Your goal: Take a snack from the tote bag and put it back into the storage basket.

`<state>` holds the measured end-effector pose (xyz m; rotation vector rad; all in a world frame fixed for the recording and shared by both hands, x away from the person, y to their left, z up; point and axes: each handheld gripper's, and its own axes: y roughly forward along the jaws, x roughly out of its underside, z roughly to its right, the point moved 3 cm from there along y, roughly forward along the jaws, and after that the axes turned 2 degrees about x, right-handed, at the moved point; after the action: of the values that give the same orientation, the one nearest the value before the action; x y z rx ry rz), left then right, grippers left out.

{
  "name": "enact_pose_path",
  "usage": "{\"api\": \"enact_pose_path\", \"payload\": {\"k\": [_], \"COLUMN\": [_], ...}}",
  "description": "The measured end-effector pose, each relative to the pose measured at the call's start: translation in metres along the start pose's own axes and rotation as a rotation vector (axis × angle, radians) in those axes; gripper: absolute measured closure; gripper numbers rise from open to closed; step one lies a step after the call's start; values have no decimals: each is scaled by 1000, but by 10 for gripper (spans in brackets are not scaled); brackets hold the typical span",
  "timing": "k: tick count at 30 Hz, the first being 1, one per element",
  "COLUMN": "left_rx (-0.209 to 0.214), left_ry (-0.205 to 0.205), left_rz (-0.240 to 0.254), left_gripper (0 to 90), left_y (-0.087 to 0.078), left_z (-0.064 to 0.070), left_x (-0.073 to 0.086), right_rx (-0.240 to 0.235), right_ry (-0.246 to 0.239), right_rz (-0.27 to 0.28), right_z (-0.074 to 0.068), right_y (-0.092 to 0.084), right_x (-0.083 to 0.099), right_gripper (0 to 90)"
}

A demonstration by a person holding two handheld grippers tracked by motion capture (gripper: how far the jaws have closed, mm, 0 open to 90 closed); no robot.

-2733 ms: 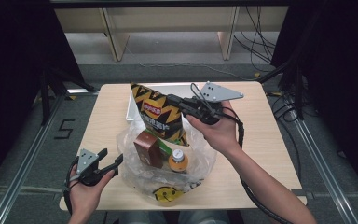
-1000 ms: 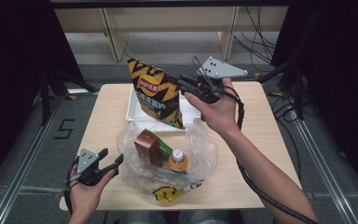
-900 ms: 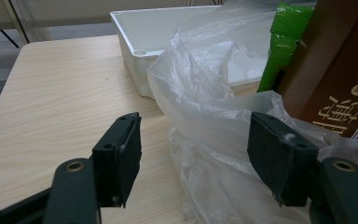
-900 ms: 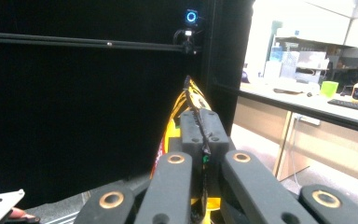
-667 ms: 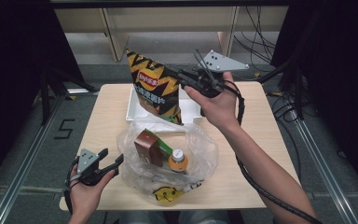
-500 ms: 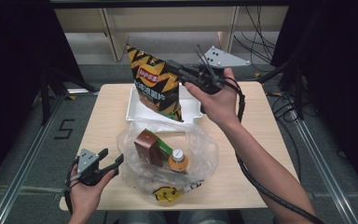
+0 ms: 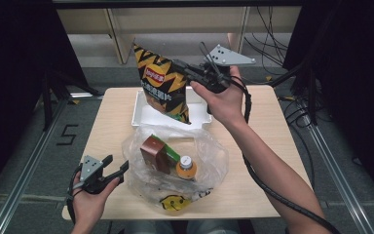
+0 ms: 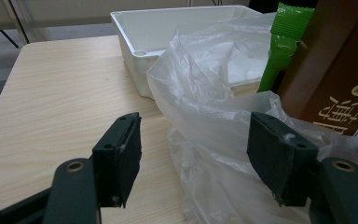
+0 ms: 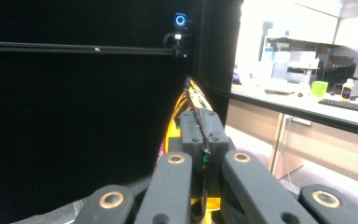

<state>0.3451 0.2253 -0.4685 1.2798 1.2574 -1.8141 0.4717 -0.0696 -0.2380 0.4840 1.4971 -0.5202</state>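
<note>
My right gripper [image 7: 187, 68] is shut on the top edge of a black-and-yellow chip bag [image 7: 163, 83], which hangs upright in the air over the white tray [image 7: 146, 117]. In the right gripper view the jaws [image 9: 200, 135] pinch the chip bag's thin seam [image 9: 187, 100]. A clear plastic bag [image 7: 204, 146] lies open on the table's near half, holding a brown carton [image 7: 156, 153] and an orange-capped bottle [image 7: 186, 165]. My left gripper [image 7: 116, 167] stands open at that bag's left edge. Its pads [image 8: 119, 158] flank loose plastic film [image 8: 205, 135] without pressing it.
A yellow printed patch [image 7: 173, 201] shows at the plastic bag's near end. In the left gripper view a green packet [image 8: 282, 42] stands beside the brown carton [image 8: 345, 70], with the white tray [image 8: 177, 18] behind. Bare wooden tabletop [image 7: 272, 131] lies to the right.
My right gripper has raised the chip bag up and away from the plastic bag, toward the far side over the tray. The left gripper has stayed put.
</note>
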Motion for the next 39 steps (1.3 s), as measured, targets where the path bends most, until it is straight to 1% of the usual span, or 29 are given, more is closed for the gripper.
{"api": "enact_pose_path", "payload": {"k": [2,3,4,5,9,16,17,18,19,20,21,22,25,26,27,28,29,31,32,34,35,38,39], "left_rx": [1,4,4,3,3,4,4,4,4,4,3,3,4,5,5,4,4,3,3,4,4,3,3], "left_ry": [-2,-6,-6,-5,-5,-9,-10,-10,-10,-10,-11,-10,-11,-11,-11,-11,-11,-12,-12,-14,-16,-15,-16], "left_rz": [2,8,8,8,8,10,11,11,11,11,11,10,10,10,10,11,11,12,12,12,13,14,14], "left_gripper": [347,347,346,346,347,344,343,343,343,343,343,343,343,342,342,342,342,342,342,343,342,342,343], "left_y": [0,0,0,0,0,0,0,0,0,0,0,0,0,0,0,0,0,0,0,0,0,0,0], "left_z": [0,0,0,0,0,-1,-1,-1,-1,-1,-1,-1,-1,-1,-1,-1,-1,-2,-2,-2,-2,-2,-2], "left_x": [0,0,0,-1,0,0,0,0,0,0,0,0,0,0,0,0,0,0,0,0,0,0,0], "right_rx": [-7,4,4,9,12,33,31,40,33,40,44,43,51,56,47,58,55,57,61,58,59,65,65], "right_ry": [4,-17,-17,-4,12,12,2,5,12,19,14,18,32,29,26,28,36,33,43,34,47,44,52], "right_rz": [-8,2,2,-5,-13,-24,-24,-32,-35,-34,-44,-39,-53,-51,-53,-55,-58,-62,-63,-59,-65,-74,-73], "right_z": [1,4,4,6,10,18,21,22,23,23,25,26,29,30,31,32,32,35,35,36,37,38,39], "right_y": [1,4,4,6,11,19,22,23,24,25,26,28,32,33,34,36,37,40,41,42,45,47,50], "right_x": [1,2,2,3,6,10,11,12,13,14,15,15,18,18,19,20,20,21,22,22,24,25,27], "right_gripper": [900,900,900,900,900,900,900,900,900,900,900,900,900,900,900,900,900,900,900,900,900,900,900]}}
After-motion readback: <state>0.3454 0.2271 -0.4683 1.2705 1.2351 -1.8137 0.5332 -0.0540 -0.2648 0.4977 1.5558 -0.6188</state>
